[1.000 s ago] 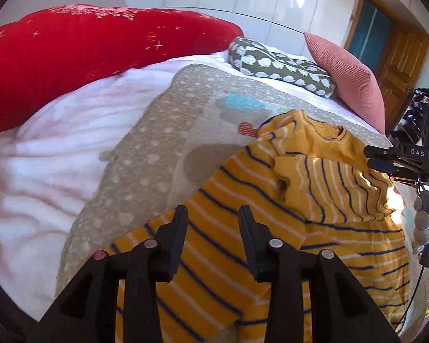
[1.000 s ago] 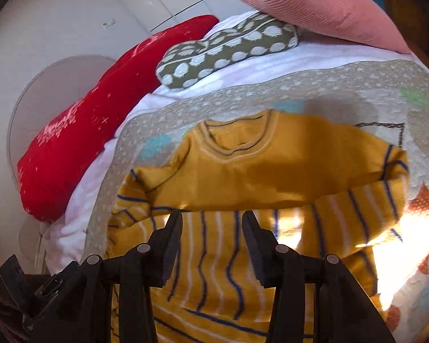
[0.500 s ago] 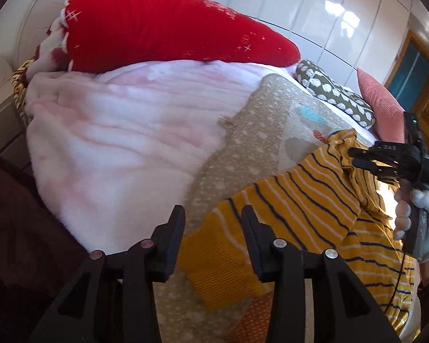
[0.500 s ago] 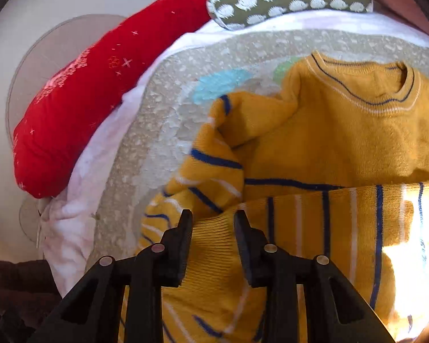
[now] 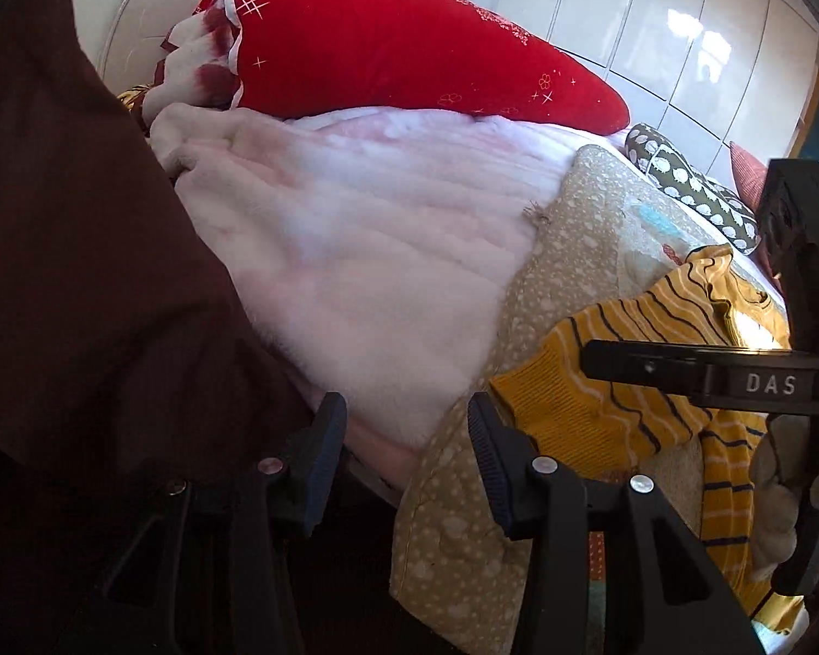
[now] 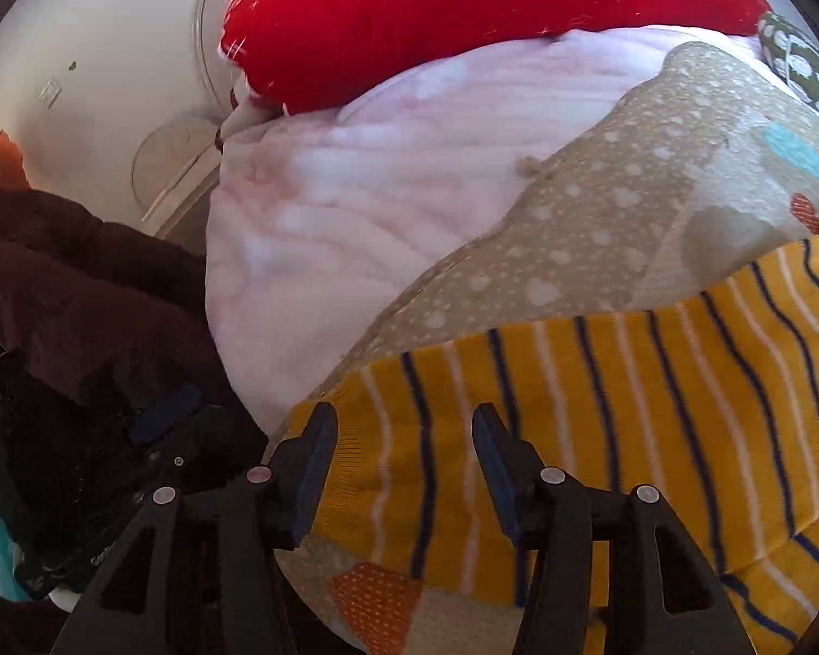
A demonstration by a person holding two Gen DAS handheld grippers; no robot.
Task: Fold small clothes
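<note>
A small yellow sweater with blue and white stripes (image 6: 628,398) lies on the dotted beige quilt (image 6: 600,229); it also shows in the left wrist view (image 5: 617,382). My right gripper (image 6: 404,447) is open with its jaws spread just above the sweater's striped cuff end, holding nothing. It shows from the side in the left wrist view (image 5: 682,368), over the sweater. My left gripper (image 5: 407,436) is open and empty, off the sweater to its left, over the bed's edge by the pink blanket (image 5: 366,251).
A red pillow (image 5: 398,54) lies at the back of the bed, with a green dotted cushion (image 5: 693,185) to the right. A dark brown cloth (image 5: 71,273) fills the left. White cupboard doors (image 5: 655,27) stand behind.
Both grippers have swung left, off the sweater's body toward its sleeve end and the bed's edge. My left gripper has left the sweater; both jaws have opened wider.
</note>
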